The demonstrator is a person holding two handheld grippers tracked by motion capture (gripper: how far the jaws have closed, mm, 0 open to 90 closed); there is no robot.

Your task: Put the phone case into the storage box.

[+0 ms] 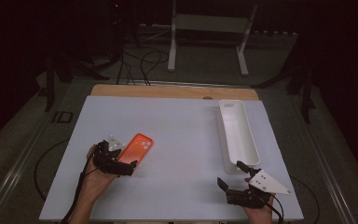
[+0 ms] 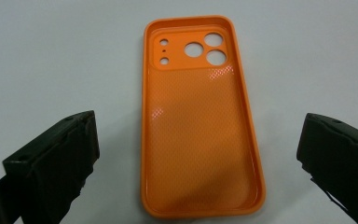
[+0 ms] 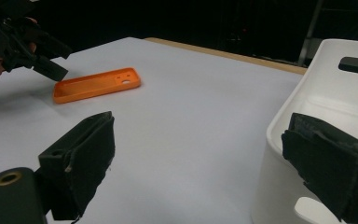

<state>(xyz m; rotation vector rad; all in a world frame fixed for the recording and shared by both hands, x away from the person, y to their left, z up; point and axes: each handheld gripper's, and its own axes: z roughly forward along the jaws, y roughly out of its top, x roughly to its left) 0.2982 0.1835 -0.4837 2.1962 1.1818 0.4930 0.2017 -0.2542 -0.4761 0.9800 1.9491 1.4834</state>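
White bin [image 1: 237, 135] empty; orange phone case [image 2: 198, 126] on table between spread left fingers [image 2: 56, 163]; right fingers [image 3: 81, 161] spread.

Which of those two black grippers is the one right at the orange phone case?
The left gripper. Its open jaws point at the near end of the orange phone case, while the right gripper sits apart, beside the white tray.

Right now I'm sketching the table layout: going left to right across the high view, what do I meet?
Left gripper → orange phone case → right gripper → white bin, whose near end sits just above the right gripper.
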